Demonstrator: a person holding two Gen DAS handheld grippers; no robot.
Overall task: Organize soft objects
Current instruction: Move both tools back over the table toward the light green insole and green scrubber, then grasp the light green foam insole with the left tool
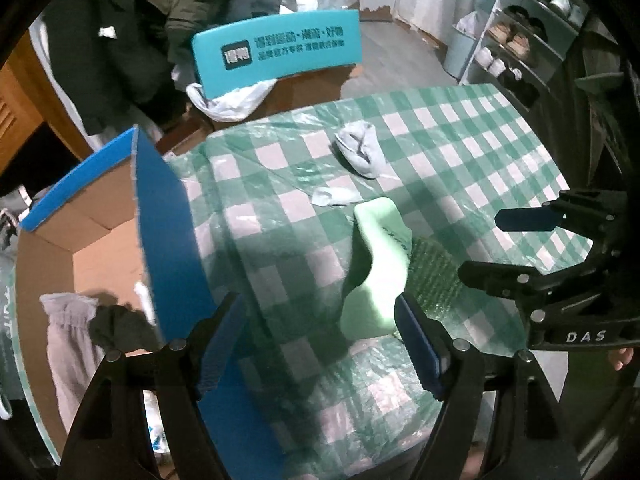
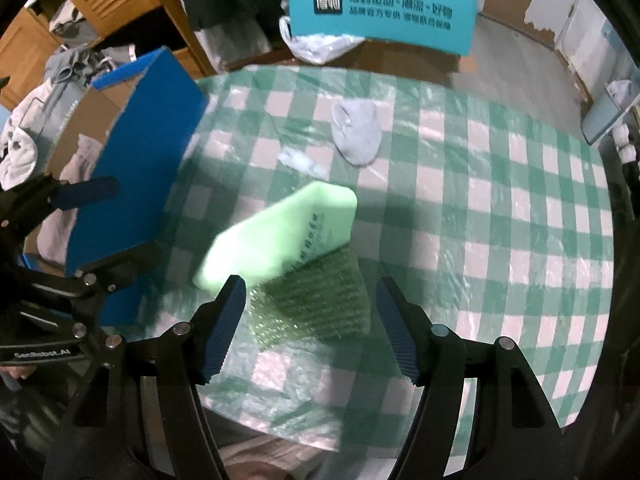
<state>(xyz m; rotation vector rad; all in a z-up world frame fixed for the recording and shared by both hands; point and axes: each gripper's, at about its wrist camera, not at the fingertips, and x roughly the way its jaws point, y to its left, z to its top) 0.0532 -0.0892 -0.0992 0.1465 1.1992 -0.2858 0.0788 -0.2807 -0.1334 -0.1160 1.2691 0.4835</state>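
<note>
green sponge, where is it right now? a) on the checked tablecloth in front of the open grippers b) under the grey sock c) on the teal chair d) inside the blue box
a: the green sponge is on the checked tablecloth, just ahead of the open right gripper, apart from the grey sock and outside the blue box.
</note>
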